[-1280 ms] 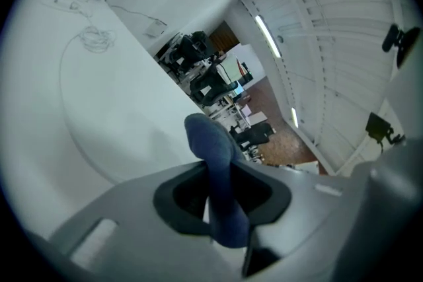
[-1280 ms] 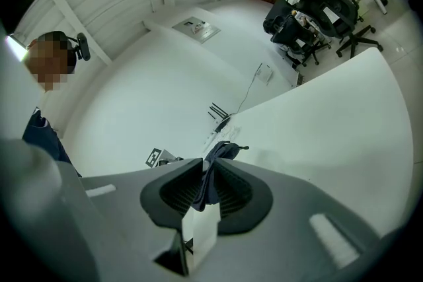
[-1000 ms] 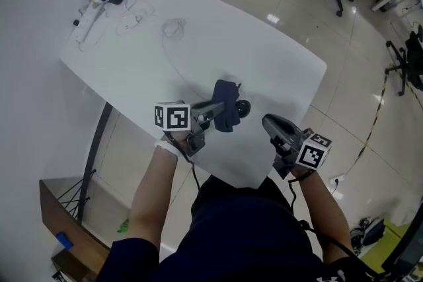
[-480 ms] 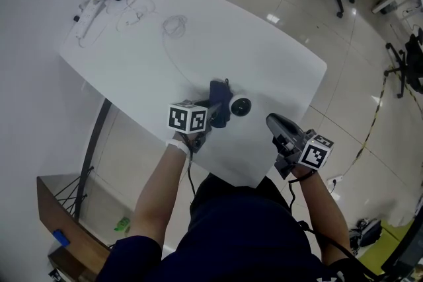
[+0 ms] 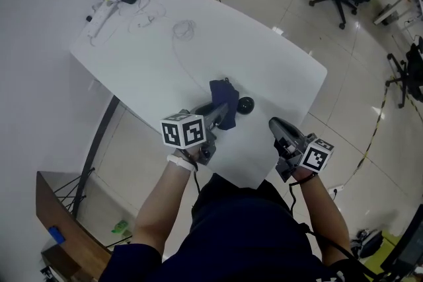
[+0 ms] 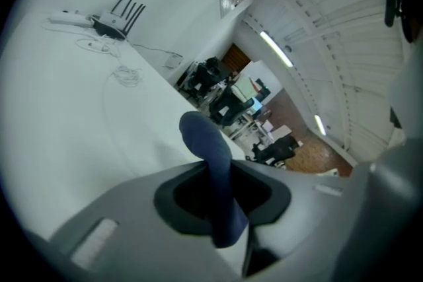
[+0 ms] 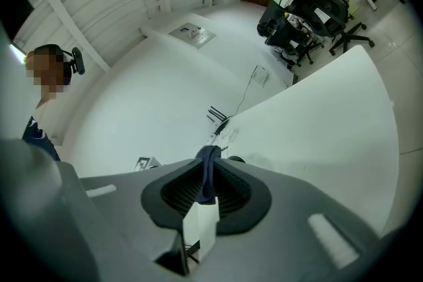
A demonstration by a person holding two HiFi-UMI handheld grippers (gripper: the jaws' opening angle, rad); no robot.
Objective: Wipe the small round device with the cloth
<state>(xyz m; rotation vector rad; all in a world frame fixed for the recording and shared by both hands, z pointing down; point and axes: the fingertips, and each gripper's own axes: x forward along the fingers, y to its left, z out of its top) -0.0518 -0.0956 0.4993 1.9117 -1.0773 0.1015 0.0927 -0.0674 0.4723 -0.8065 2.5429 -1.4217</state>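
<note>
The bench gives little margin: the work sits by its near right corner, close to both edges there. The left hand-held gripper is pinching the dark blue cloth by a narrow fold, and most of the cloth hangs loose beyond the jaws. A firm drag could pull that fold out. The right hand-held gripper waits nearer the corner, its jaws a narrow way apart with nothing in them. It steadies nothing. The small round device lies free just beside the cloth; whether they touch I cannot tell. A sideways wipe would likely shove or roll it toward an edge rather than clean it.
</note>
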